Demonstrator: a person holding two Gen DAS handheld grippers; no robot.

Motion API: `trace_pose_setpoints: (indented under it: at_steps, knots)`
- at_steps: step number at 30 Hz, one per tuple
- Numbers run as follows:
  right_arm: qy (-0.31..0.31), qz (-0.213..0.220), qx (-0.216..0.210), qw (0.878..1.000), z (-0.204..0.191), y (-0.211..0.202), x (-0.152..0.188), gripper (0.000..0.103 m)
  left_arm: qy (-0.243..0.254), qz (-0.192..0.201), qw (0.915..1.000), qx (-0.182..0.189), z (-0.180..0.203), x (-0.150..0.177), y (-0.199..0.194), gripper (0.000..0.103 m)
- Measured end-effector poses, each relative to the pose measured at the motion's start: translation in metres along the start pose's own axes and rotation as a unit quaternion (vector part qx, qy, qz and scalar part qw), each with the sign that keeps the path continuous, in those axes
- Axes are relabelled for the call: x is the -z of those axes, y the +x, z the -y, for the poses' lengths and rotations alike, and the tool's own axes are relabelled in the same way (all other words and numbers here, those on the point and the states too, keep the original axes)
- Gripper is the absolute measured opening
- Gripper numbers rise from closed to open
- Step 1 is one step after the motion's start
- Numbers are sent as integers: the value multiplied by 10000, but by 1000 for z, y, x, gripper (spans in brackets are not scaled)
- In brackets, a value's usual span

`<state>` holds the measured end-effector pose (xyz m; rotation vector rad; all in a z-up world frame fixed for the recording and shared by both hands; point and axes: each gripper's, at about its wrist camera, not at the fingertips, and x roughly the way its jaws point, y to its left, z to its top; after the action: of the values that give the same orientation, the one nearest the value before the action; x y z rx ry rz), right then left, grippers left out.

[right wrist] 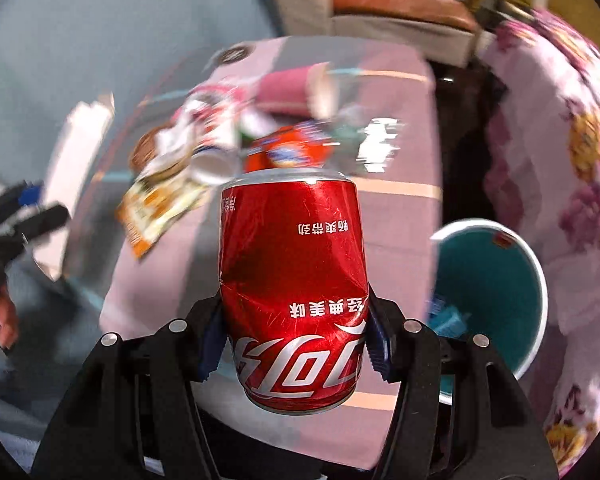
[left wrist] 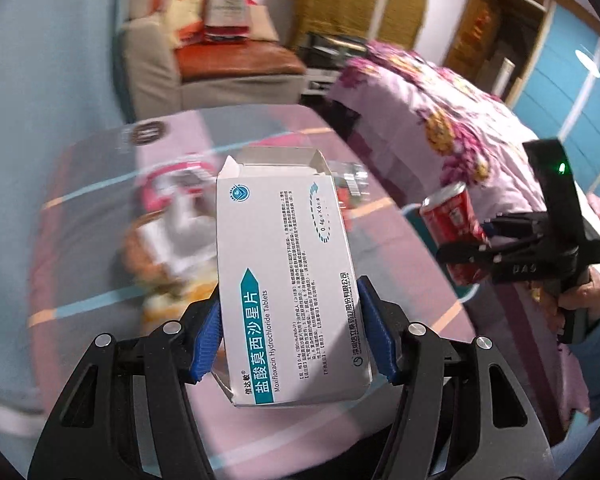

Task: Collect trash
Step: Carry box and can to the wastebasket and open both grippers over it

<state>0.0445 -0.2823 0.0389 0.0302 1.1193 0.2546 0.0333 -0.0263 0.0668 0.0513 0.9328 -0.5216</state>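
Observation:
My left gripper (left wrist: pixel 292 332) is shut on a white medicine box (left wrist: pixel 288 280) with a teal label. Its blue pads (left wrist: pixel 210 340) press on the box's two long sides, and the box's far flap stands open. It hangs above the pink-clothed table (left wrist: pixel 400 264). My right gripper (right wrist: pixel 296 344) is shut on a dented red cola can (right wrist: pixel 296 292), held above the table's edge. In the left wrist view that can (left wrist: pixel 450 216) shows at the right. A teal bin (right wrist: pixel 540 272) with a white rim stands just right of the can, lower down.
On the table (right wrist: pixel 380 88) lies blurred litter: a pink cup (right wrist: pixel 288 88), a white paper cup (right wrist: pixel 212 160), a snack wrapper (right wrist: pixel 156 208), an orange packet (right wrist: pixel 288 152). A flowered quilt (right wrist: pixel 560 140) lies to the right. A sofa (left wrist: pixel 220 64) stands behind.

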Motion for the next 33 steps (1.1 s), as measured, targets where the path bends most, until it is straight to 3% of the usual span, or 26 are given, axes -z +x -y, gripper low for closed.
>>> trace_pose_setpoints:
  at_steps: [5, 10, 16, 20, 25, 33]
  knots:
    - [655, 310, 276, 9970, 66, -20, 9, 55, 505, -289, 9966, 583, 67, -27, 62, 63]
    - [1111, 521, 390, 9917, 120, -30, 20, 55, 1063, -631, 9866, 1064, 143, -44, 128, 63]
    - [1569, 530, 451, 9852, 172, -28, 35, 55, 1481, -1028, 9754, 1271, 199, -46, 187, 63]
    - [1743, 450, 472, 9825, 194, -22, 42, 55, 1635, -982, 9751, 1133, 216, -48, 202, 68]
    - [1840, 360, 462, 9812, 204, -14, 46, 55, 1682, -817, 9782, 905, 216, -50, 202, 92]
    - [1863, 204, 404, 9814, 204, 2, 49, 55, 1294, -794, 9858, 712, 185, -57, 194, 97]
